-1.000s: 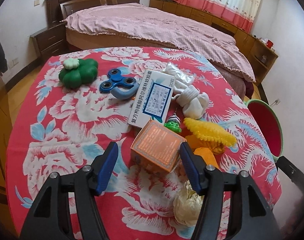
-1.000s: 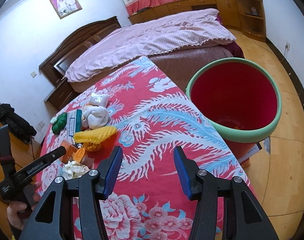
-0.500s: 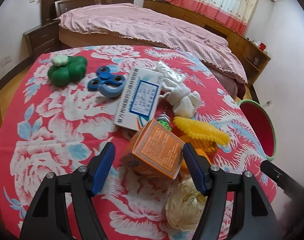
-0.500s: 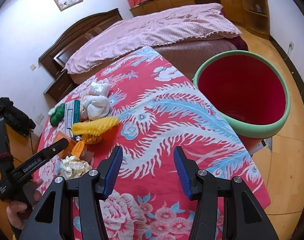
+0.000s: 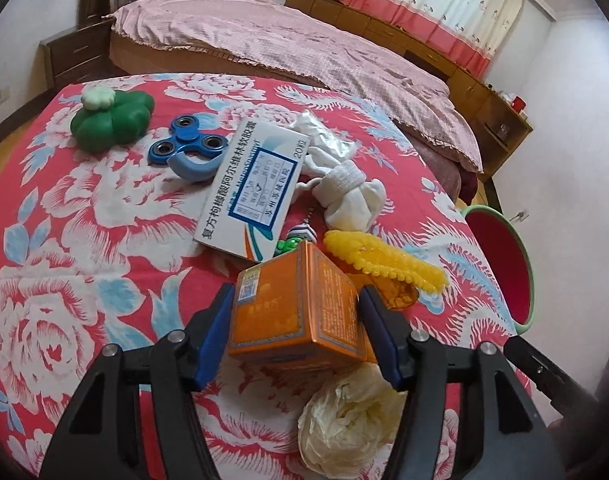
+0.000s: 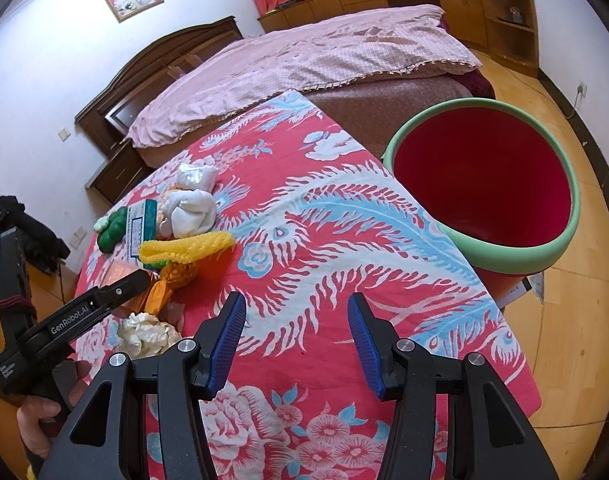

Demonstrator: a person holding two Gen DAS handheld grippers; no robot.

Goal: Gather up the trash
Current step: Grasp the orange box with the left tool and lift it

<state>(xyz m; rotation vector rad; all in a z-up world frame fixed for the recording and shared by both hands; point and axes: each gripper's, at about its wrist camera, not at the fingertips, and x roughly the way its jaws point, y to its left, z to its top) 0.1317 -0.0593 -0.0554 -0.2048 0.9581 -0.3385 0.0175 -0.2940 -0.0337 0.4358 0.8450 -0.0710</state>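
An orange cardboard box (image 5: 292,312) sits tilted on the red floral tablecloth (image 5: 84,280), and my left gripper (image 5: 295,295) is closing on it, both blue pads against its sides. A crumpled pale paper ball (image 5: 348,420) lies just below the box, near the right finger. In the right wrist view the box (image 6: 120,272) shows behind the left gripper's black finger. My right gripper (image 6: 296,302) hovers open over bare cloth with nothing between its pads. A red bin with a green rim (image 6: 544,260) stands beside the table at the right.
Beyond the box lie a white medicine carton (image 5: 252,184), a blue fidget spinner (image 5: 188,146), a green clover toy (image 5: 112,120), a white sock bundle (image 5: 348,196), a yellow spiky toy (image 5: 384,260) and an orange wrapper (image 5: 396,296). A bed (image 5: 284,48) stands behind the table.
My left gripper has slid forward around the orange box and its jaws have narrowed onto the box's sides; the box has tipped up. The right gripper has stayed put.
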